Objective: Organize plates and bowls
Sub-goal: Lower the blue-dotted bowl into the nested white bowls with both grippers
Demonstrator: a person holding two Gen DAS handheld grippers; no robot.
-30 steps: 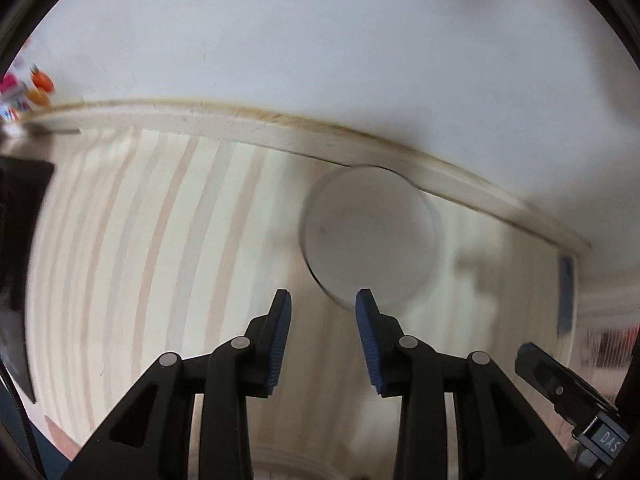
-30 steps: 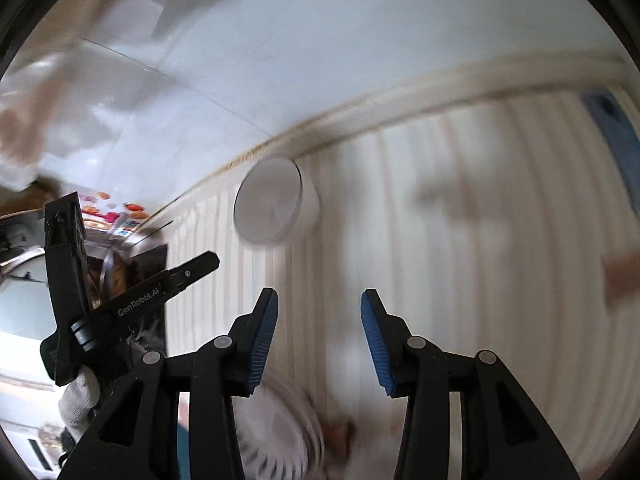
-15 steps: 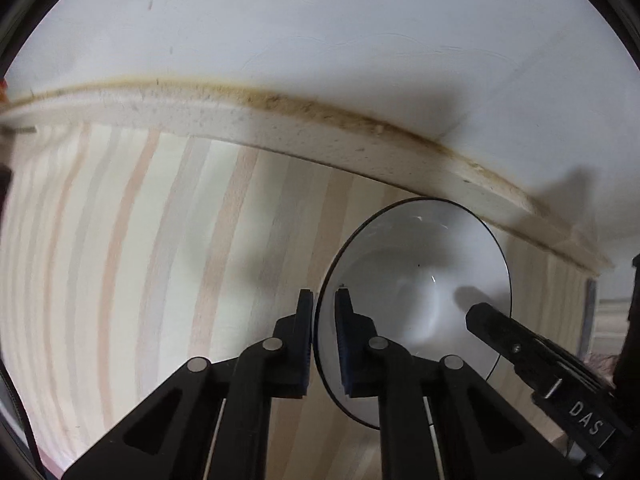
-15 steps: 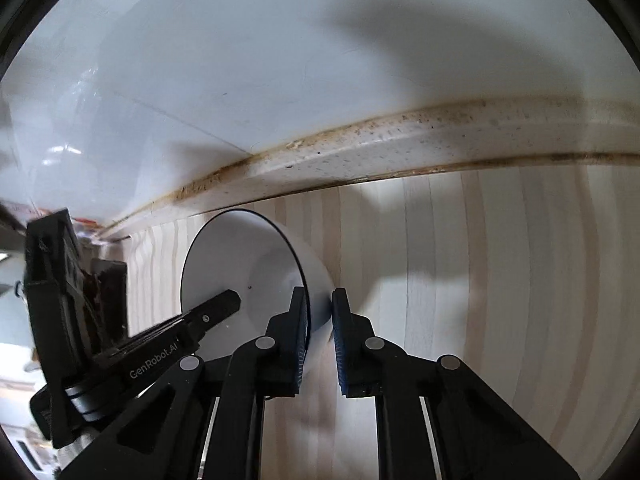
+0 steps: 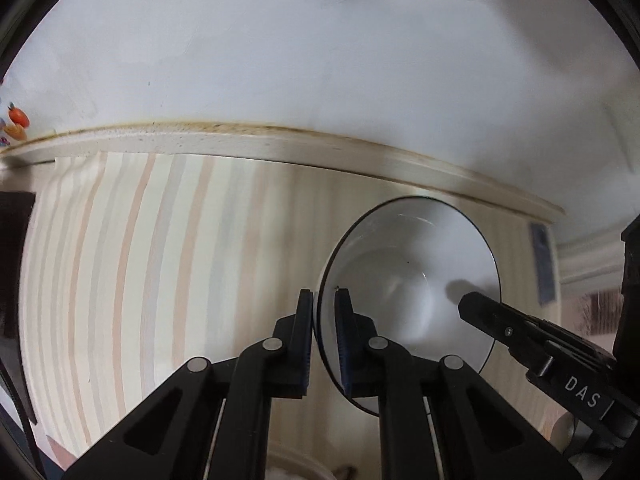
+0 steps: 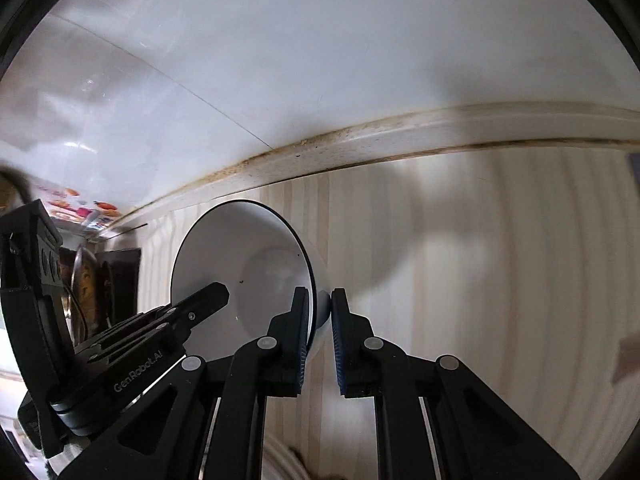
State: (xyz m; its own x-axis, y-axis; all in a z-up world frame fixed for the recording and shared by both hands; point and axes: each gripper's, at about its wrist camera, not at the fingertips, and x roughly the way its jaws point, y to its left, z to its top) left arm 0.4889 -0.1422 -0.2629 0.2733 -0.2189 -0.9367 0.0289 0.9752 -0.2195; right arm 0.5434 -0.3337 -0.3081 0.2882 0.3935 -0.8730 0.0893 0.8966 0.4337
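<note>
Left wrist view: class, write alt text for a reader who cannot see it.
The left gripper is shut on the rim of a white bowl above a striped wooden counter. The right gripper's tip reaches into the bowl; a white wall stands behind.

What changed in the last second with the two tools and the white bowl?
Both tools closed from open onto opposite sides of the white bowl: the left tool and the right tool now each pinch its rim. The bowl, small and far a second ago, now sits close between them. The striped countertop and white wall look unchanged.
</note>
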